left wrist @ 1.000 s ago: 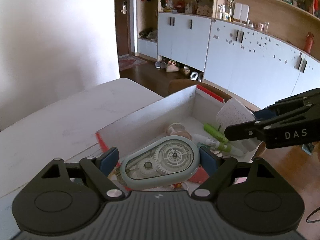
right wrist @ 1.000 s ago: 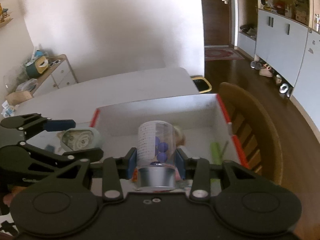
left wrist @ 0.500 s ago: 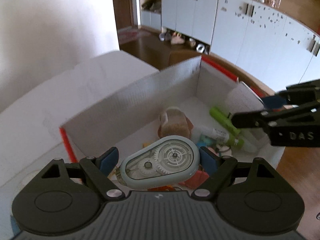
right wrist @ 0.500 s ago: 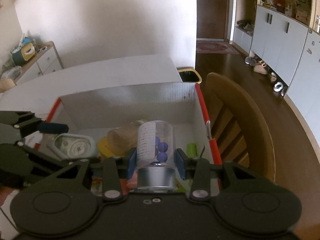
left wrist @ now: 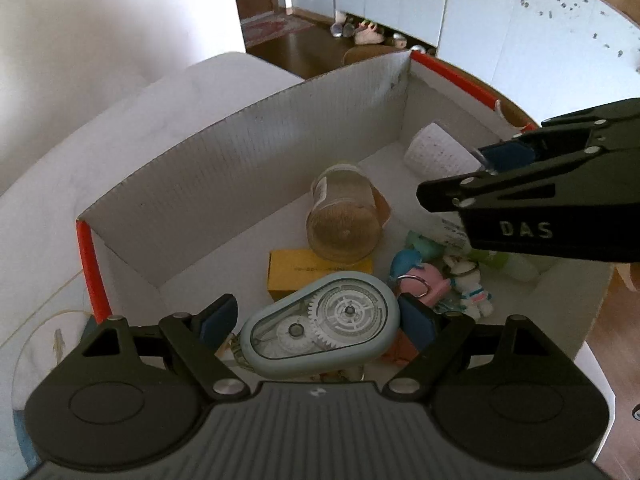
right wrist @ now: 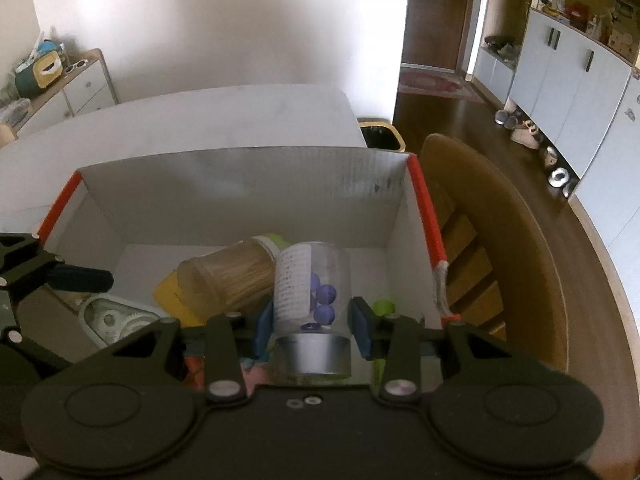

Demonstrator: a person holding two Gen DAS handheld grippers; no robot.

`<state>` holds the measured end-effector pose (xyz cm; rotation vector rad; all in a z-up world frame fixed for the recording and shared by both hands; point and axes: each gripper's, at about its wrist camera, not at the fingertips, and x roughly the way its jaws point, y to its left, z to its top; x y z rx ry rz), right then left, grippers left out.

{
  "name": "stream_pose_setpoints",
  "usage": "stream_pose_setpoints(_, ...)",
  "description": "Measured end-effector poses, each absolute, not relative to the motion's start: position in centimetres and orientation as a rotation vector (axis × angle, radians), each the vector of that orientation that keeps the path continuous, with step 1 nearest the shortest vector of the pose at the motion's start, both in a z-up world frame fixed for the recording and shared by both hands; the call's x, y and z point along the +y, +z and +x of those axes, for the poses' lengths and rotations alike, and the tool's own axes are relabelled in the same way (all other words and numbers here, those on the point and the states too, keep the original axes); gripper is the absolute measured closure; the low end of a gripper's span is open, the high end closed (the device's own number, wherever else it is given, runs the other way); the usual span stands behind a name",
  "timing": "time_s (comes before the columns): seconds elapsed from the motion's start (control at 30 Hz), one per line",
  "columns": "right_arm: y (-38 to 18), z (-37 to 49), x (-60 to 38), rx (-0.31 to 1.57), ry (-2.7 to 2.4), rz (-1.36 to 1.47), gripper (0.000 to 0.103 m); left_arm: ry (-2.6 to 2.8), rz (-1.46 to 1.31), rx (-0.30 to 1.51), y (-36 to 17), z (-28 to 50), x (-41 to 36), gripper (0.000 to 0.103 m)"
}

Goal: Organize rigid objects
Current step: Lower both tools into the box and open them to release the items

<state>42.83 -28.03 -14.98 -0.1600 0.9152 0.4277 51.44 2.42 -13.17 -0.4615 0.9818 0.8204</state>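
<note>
Over the open box (right wrist: pixel 248 184), both grippers hung loaded, each with something to drop in.

Left gripper (left wrist: pixel 316 322) was clamped on the tape dispenser (left wrist: pixel 320 322), held flat above the yellow carton (left wrist: pixel 320 268) and the toys, likely so it could settle on top. Right gripper (right wrist: pixel 312 322) pinched a clear jar (right wrist: pixel 312 292) of blue beads by its lower body, silver cap toward the camera, just beside the toothpick jar (right wrist: pixel 228 276) lying on its side, where floor space remained.

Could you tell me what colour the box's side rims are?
Red-orange, on the box's side rims; clearest in the right wrist view.
</note>
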Motion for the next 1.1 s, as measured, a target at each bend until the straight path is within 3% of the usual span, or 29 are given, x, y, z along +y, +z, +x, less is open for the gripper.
stream_pose_setpoints(0.47, -15.6, 43.5, -27.4, 0.962, 0.455, -0.197, 0.062, 0.793, -0.577, 1.096, -14.6, 52.6, 4.0, 0.016)
stream_pose_setpoints(0.67, -15.4, 43.4, -27.5, 0.968, 0.452, -0.196, 0.056, 0.763, -0.646, 1.114, -15.0, 52.4, 4.5, 0.019)
stream_pose_setpoints(0.83, -14.8, 43.0, -27.6, 0.958, 0.456, -0.186, 0.043, 0.765, -0.670, 1.112, -14.8, 51.8, 4.5, 0.019)
stream_pose_setpoints(1.1, -13.3, 41.8, -27.8, 0.957, 0.457, -0.132, 0.038, 0.738, -0.683, 1.031, -13.3, 49.9, 3.2, 0.019)
